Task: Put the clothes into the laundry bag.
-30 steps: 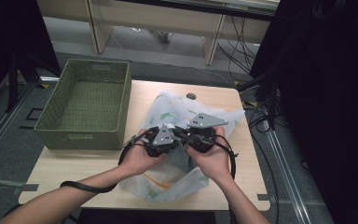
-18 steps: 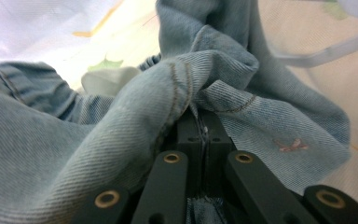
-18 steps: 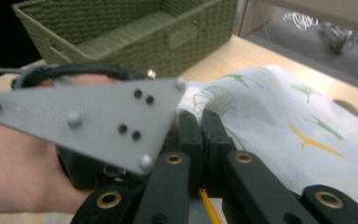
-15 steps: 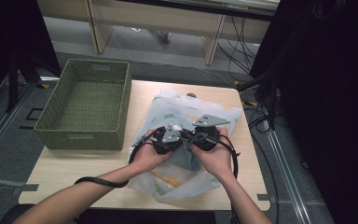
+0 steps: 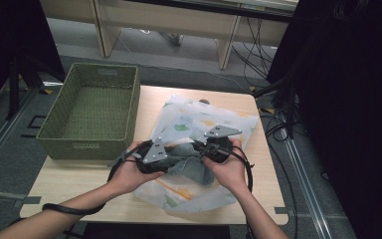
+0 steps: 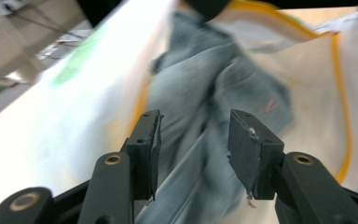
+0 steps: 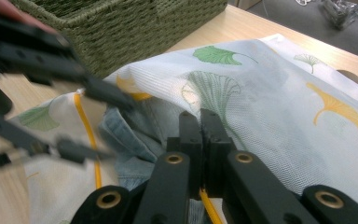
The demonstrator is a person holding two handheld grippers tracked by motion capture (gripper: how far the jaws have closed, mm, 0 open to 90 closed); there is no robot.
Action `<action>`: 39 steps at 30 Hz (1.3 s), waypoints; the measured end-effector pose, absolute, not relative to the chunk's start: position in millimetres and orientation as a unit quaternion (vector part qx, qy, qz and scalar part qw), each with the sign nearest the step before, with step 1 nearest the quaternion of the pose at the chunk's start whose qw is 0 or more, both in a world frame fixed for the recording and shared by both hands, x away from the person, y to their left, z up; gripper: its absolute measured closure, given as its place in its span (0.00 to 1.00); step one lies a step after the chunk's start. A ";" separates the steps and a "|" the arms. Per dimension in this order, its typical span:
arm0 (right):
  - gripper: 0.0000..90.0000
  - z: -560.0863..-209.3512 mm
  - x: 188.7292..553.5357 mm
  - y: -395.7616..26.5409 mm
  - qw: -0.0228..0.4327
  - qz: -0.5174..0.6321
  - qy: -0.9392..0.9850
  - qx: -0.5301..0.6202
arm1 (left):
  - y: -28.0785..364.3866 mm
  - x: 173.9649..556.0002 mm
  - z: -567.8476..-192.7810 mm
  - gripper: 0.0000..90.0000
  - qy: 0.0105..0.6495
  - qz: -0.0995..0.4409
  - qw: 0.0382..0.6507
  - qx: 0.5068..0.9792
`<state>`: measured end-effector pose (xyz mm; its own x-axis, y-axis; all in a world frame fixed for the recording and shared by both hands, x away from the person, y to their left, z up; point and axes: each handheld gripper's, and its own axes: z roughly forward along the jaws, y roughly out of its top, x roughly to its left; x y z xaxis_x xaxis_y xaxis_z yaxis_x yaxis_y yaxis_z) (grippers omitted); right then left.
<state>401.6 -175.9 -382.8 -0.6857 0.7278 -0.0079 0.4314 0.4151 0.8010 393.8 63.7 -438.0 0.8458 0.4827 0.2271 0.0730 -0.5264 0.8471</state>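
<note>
High view: a white mesh bag (image 5: 206, 127) printed with green and yellow leaves lies across the wooden table (image 5: 79, 184), just beside an olive woven basket (image 5: 92, 112) on the left half of the tabletop. A bundle of blue denim (image 5: 191, 164) sits in the bag's mouth, between the person's two hands. The left gripper (image 5: 154, 159) and the right gripper (image 5: 214, 147) hover close together over that opening — each topped by a grey three-cornered plate.

In the left gripper view, the left gripper (image 6: 193, 140) has its jaws parted about halfway; they have just been opening. The denim (image 6: 214, 93) lies beyond and below the gap, but the pads do not press on it. The bag's yellow-trimmed edge (image 6: 340, 107) curves round the denim on both sides, and the picture is blurred.

In the right gripper view, the right gripper (image 7: 200, 128) has its jaws pressed together on the rim of the mesh bag (image 7: 279, 121) — the yellow trim (image 7: 207, 200) runs out from between them at the bottom. The denim (image 7: 130, 135) lies just left of the jaws, inside the bag's mouth, and the basket (image 7: 121, 25) stands behind. The other gripper shows dark and blurred at the left edge.
</note>
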 end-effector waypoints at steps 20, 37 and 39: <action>1.00 -384.2 399.1 -170.0 0.176 0.409 0.827 0.344 | 46.4 418.2 -481.0 0.94 0.211 0.180 0.397 0.875; 1.00 -379.9 397.8 -175.0 0.181 0.418 0.822 0.341 | 23.0 413.3 -469.3 0.83 0.205 0.162 0.452 0.853; 1.00 -380.4 398.2 -177.0 0.180 0.417 0.821 0.346 | 31.3 405.5 -461.1 0.79 0.193 0.169 0.461 0.850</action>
<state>398.2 -177.0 -380.4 -0.6951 0.7189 -0.0071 0.4182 0.4124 0.8093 405.5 31.3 -461.1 0.8684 0.4836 0.1095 0.1722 -0.5012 0.8480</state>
